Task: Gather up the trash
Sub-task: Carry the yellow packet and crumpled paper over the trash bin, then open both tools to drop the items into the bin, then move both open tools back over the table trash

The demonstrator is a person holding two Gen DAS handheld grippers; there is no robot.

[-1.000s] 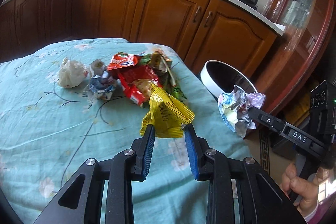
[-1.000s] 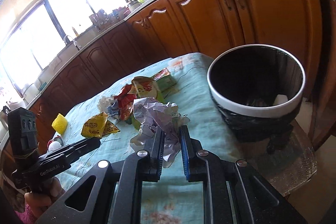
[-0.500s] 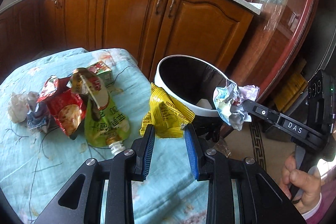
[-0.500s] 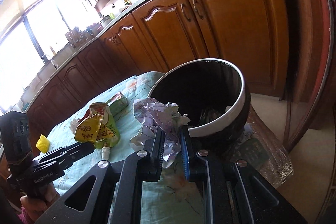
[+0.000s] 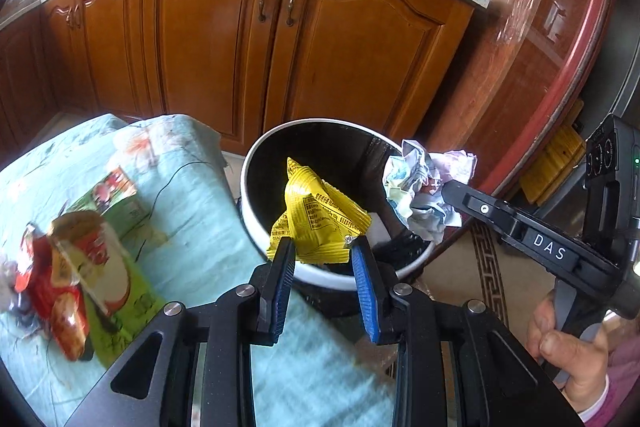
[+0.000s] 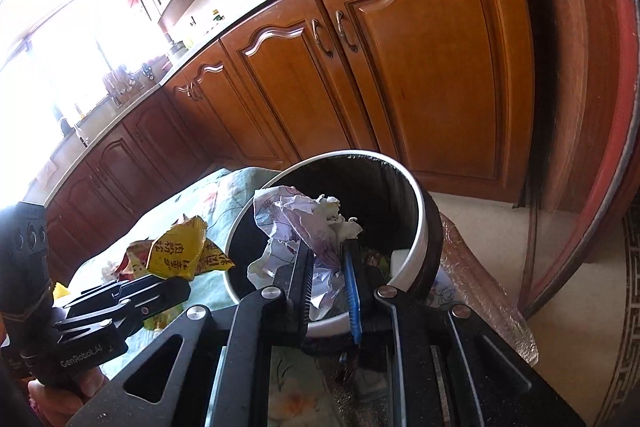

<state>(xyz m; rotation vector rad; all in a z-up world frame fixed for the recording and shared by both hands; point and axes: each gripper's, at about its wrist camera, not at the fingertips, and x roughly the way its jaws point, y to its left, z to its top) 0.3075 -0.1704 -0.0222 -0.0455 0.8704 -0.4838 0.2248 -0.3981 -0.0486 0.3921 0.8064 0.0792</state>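
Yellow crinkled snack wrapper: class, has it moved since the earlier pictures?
Yes. The yellow crinkled snack wrapper travelled from above the teal tablecloth to over the white-rimmed bin.

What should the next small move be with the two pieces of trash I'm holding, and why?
Probably open both tongs. The left tongs hold the crinkled yellow snack wrapper in front of the mouth of the white-rimmed black trash bin, and the right tongs hold the crumpled white paper ball there too.

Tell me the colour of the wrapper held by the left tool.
Yellow with dark print; clearest in the left wrist view.
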